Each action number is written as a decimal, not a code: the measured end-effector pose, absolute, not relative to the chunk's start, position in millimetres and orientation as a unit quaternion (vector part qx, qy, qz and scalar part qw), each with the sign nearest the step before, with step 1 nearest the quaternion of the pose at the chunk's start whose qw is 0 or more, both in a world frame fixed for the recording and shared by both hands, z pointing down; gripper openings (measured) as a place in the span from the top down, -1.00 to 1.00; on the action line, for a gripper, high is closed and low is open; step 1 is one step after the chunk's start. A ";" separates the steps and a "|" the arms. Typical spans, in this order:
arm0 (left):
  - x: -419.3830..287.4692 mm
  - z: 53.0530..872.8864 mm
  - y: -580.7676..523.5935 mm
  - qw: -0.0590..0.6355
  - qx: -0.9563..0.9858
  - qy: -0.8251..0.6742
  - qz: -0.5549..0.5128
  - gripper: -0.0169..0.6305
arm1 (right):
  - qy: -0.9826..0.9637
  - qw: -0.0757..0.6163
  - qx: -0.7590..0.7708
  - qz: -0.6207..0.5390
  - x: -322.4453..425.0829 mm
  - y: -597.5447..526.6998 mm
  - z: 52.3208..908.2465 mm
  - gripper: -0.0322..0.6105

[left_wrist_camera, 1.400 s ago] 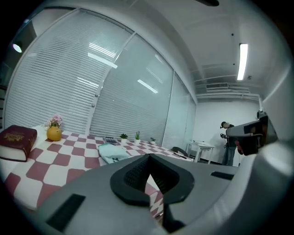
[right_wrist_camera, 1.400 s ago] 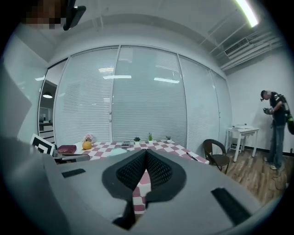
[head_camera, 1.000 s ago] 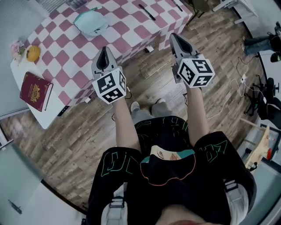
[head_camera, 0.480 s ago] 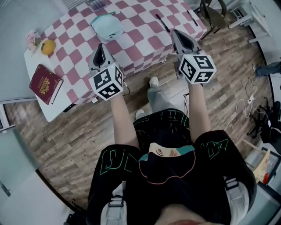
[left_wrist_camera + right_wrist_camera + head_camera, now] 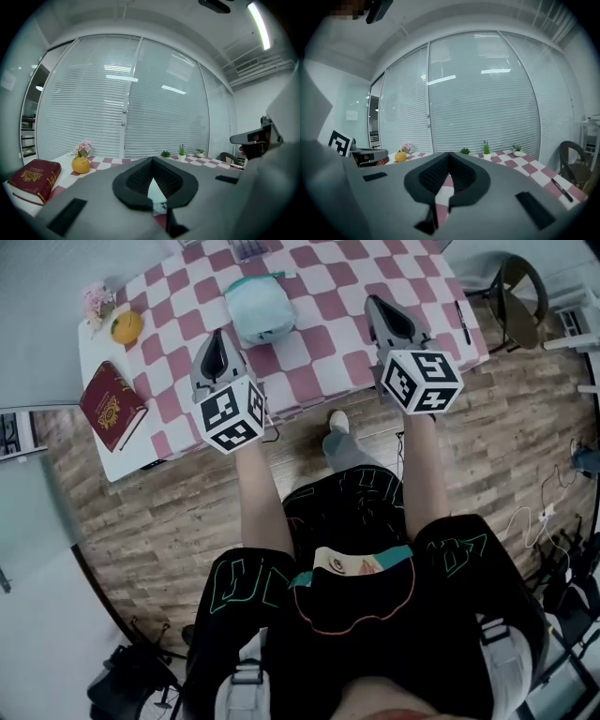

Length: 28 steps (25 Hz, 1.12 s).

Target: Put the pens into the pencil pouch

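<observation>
Head view: pen (image 5: 461, 317) lies lengthwise away from the person; left tool (image 5: 219, 335) and right tool (image 5: 375, 302) closed, empty.

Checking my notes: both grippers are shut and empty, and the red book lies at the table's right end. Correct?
No: the head view shows the red book at the left end of the table. The left gripper and right gripper are shut and empty.

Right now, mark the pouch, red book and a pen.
pouch (image 5: 260, 310), head view, middle of its body.
red book (image 5: 112, 406), head view, cover centre.
pen (image 5: 561, 190), right gripper view, mid-barrel.
</observation>
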<state>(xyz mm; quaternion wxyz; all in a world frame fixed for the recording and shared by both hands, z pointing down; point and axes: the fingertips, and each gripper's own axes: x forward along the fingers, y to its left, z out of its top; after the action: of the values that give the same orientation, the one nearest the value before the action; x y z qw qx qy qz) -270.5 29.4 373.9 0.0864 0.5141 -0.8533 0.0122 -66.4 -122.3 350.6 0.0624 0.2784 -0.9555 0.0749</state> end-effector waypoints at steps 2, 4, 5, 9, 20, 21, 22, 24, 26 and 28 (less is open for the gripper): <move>-272.2 376.4 14.3 0.091 0.508 -0.856 0.017 0.96 | -0.959 0.061 0.264 0.086 -77.2 -141.5 355.2 0.90; -274.1 378.8 1.5 0.096 0.501 -0.860 0.020 0.96 | -0.962 0.058 0.248 0.096 -88.1 -156.3 357.5 0.90; -274.2 380.0 -4.5 0.099 0.498 -0.861 0.022 0.96 | -0.964 0.057 0.239 0.097 -92.6 -162.3 358.0 0.90; -271.6 383.2 -30.5 0.105 0.488 -0.865 0.034 0.96 | -0.969 0.049 0.218 0.106 -100.3 -193.9 359.5 0.90; -275.2 382.1 -44.7 0.118 0.457 -0.880 0.049 0.96 | -0.975 0.032 0.163 0.148 -132.5 -223.9 369.2 0.90; -275.3 384.7 -46.4 0.119 0.457 -0.880 0.050 0.96 | -0.975 0.032 0.160 0.153 -136.4 -225.5 371.2 0.90; -276.5 388.0 -47.6 0.121 0.457 -0.879 0.051 0.96 | -0.975 0.033 0.156 0.156 -141.2 -224.9 373.3 0.90; -281.8 396.0 -46.6 0.129 0.455 -0.880 0.050 0.96 | -0.977 0.037 0.142 0.154 -151.2 -216.8 378.4 0.90; -288.1 402.3 -46.0 0.137 0.451 -0.881 0.046 0.96 | -0.980 0.046 0.129 0.146 -158.5 -209.1 383.6 0.90; -292.5 405.4 -52.7 0.142 0.452 -0.880 0.041 0.96 | -0.980 0.051 0.128 0.143 -160.2 -212.3 385.9 0.90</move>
<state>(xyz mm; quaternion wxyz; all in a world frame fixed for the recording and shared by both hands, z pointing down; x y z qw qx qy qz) -292.5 -52.7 405.4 0.1418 0.4515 -0.8800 0.0412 -160.2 -212.3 385.9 0.0509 0.1285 -0.9801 0.1428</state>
